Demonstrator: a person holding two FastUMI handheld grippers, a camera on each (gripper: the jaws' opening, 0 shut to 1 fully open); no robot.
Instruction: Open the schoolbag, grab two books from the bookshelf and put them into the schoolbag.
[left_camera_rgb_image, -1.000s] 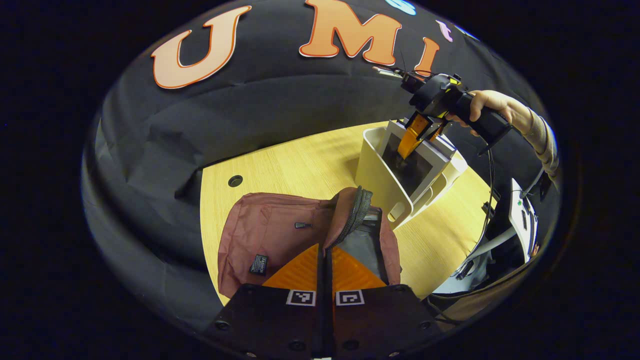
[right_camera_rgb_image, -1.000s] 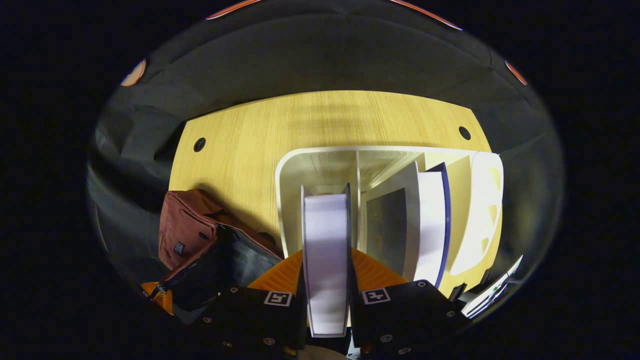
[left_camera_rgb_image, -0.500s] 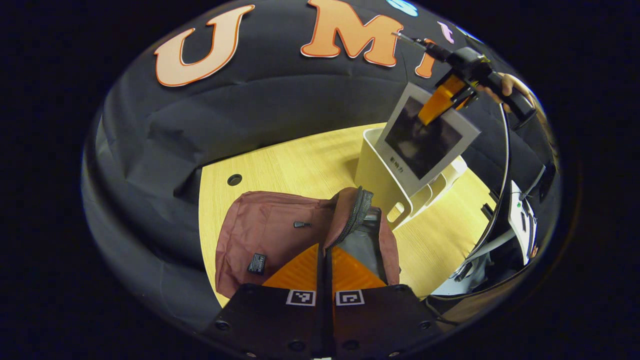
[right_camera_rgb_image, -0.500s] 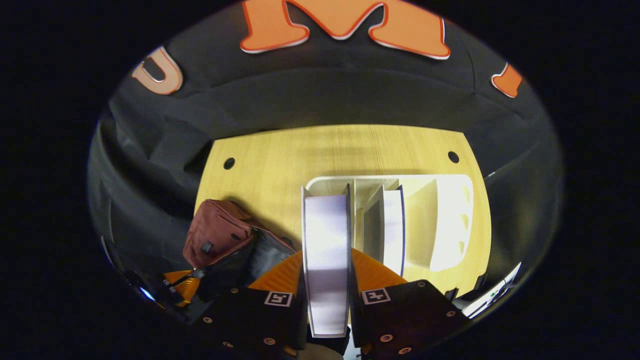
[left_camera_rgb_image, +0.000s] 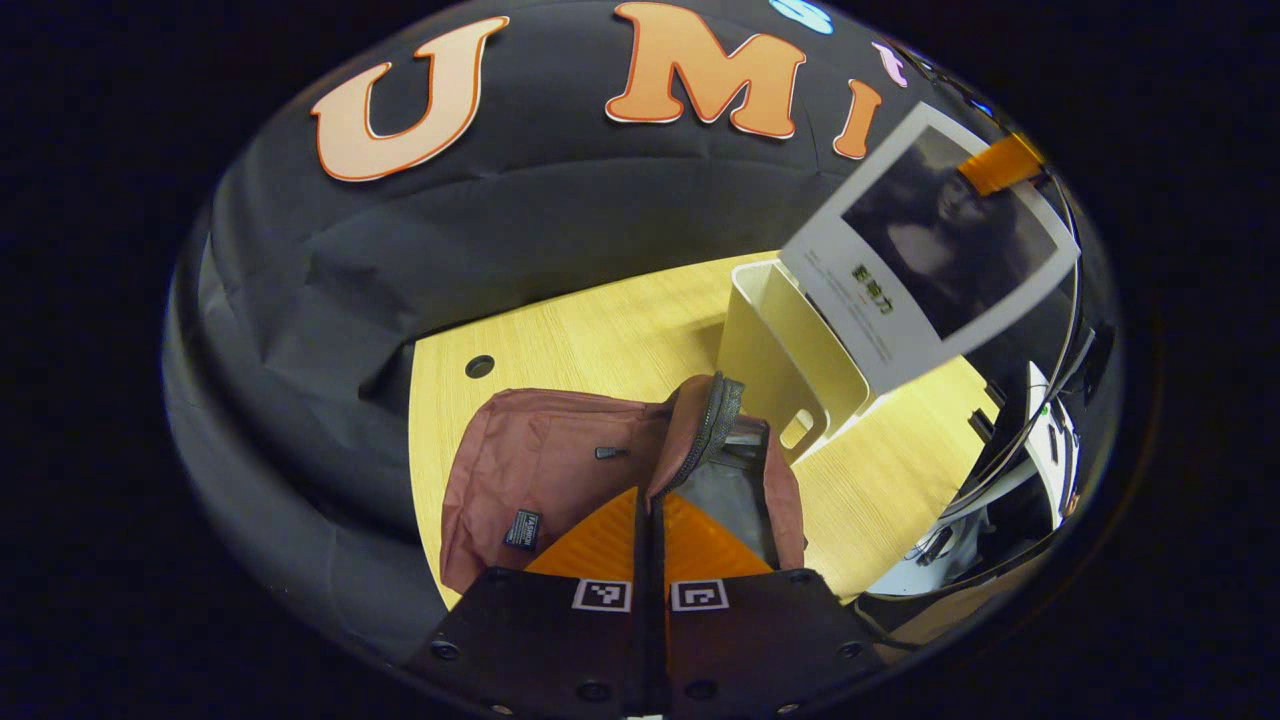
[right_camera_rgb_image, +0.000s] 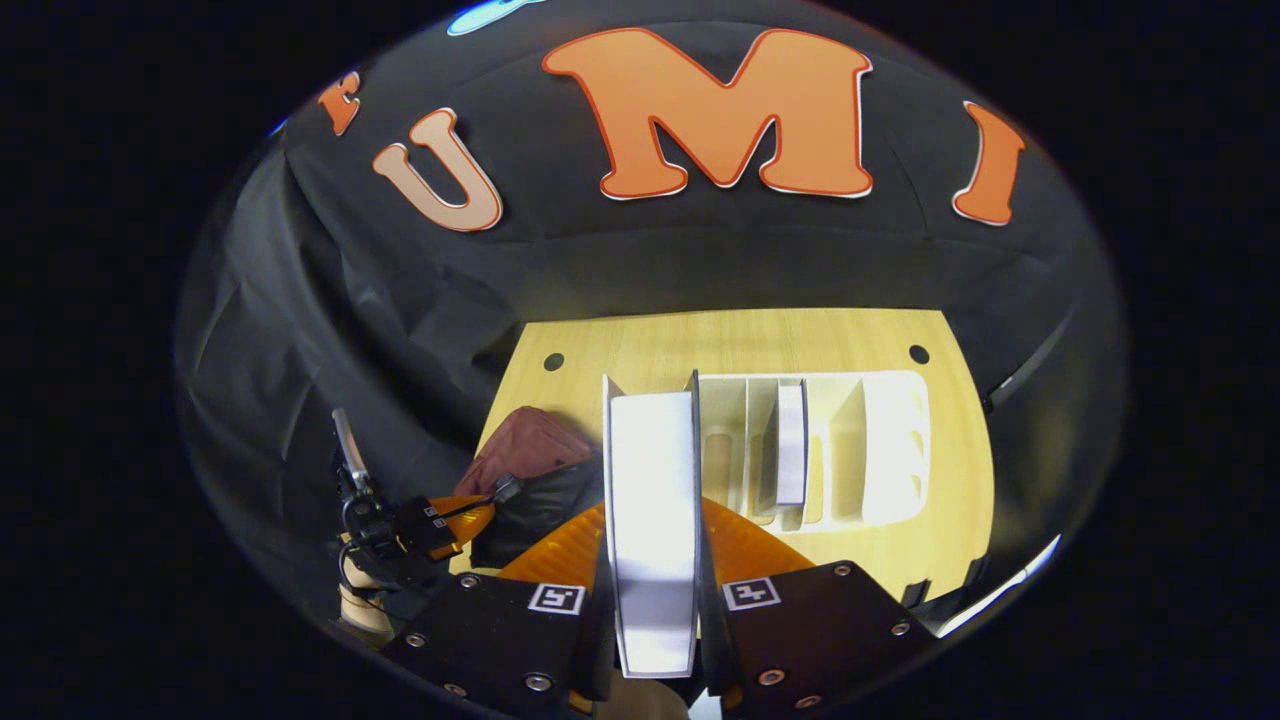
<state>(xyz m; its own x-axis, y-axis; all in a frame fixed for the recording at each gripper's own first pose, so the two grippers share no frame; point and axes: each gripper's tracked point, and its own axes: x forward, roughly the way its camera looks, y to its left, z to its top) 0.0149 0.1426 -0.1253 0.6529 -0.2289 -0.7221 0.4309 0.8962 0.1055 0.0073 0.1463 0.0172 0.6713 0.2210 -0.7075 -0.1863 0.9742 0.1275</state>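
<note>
In the left gripper view we see our left gripper (left_camera_rgb_image: 651, 520) lowest and nearest, its two fingers pressed together on the zipper edge of the schoolbag (left_camera_rgb_image: 545, 470), holding the flap up so the grey lining of the open mouth shows. The reddish bag lies on a pale wooden table (left_camera_rgb_image: 600, 335), which has a small round hole near its back edge. Just past the bag stands the white bookshelf (left_camera_rgb_image: 775, 350), and above it a book (left_camera_rgb_image: 930, 245) hangs in the air, clear of the shelf. In the right gripper view our right gripper (right_camera_rgb_image: 652, 540) is clamped on that book, its page edge running up between the two fingers. Below and beyond it the bookshelf holds a second book (right_camera_rgb_image: 791, 445) upright in a middle slot. Black cloth (left_camera_rgb_image: 560, 220) walls the booth behind the table.
</note>
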